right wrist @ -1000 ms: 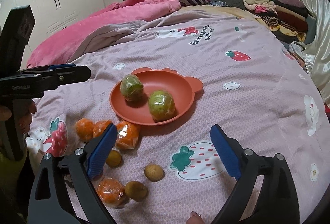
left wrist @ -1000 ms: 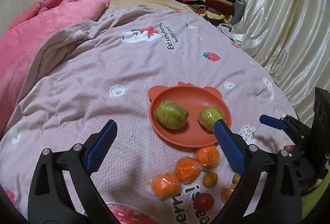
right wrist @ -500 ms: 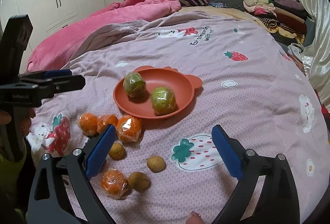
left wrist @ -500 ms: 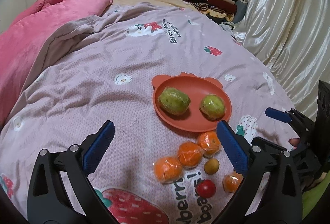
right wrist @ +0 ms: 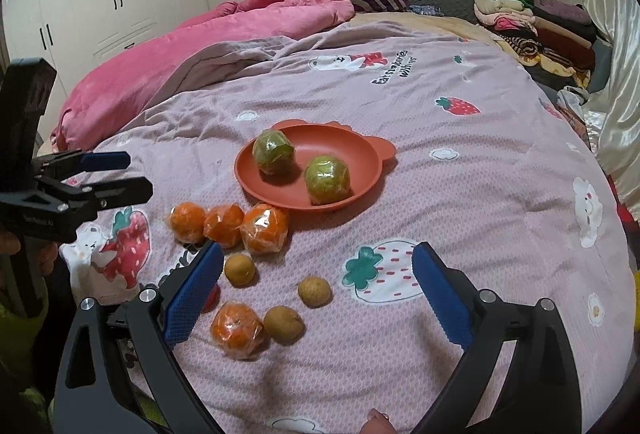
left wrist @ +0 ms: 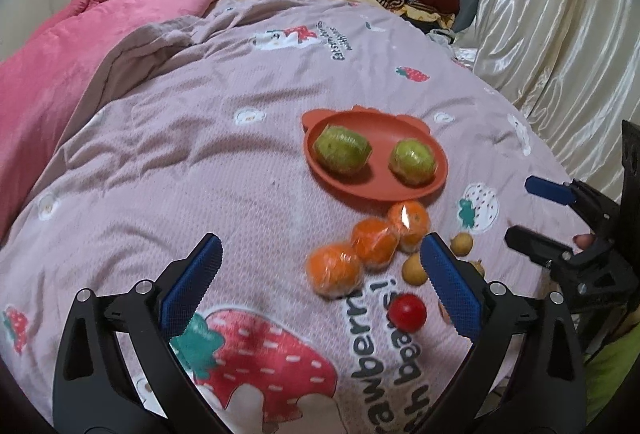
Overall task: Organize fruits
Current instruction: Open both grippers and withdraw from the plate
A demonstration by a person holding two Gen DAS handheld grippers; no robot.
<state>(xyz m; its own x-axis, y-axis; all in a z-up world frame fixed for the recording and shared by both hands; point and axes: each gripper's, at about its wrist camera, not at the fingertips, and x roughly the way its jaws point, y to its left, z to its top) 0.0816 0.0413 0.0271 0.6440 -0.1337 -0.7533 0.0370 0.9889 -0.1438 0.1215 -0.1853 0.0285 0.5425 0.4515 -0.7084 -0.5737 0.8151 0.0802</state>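
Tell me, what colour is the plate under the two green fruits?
The plate is orange-red, clearest in the right wrist view.

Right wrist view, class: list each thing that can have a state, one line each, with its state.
Plate: flat on the bedspread, holding two fruits.
Green fruits: wrapped in film, on the plate, apart.
Oranges: wrapped, on the bedspread, off the plate.
Small brown fruits: loose on the bedspread.
Left hand-held gripper: open, empty.
Right hand-held gripper: open, empty.
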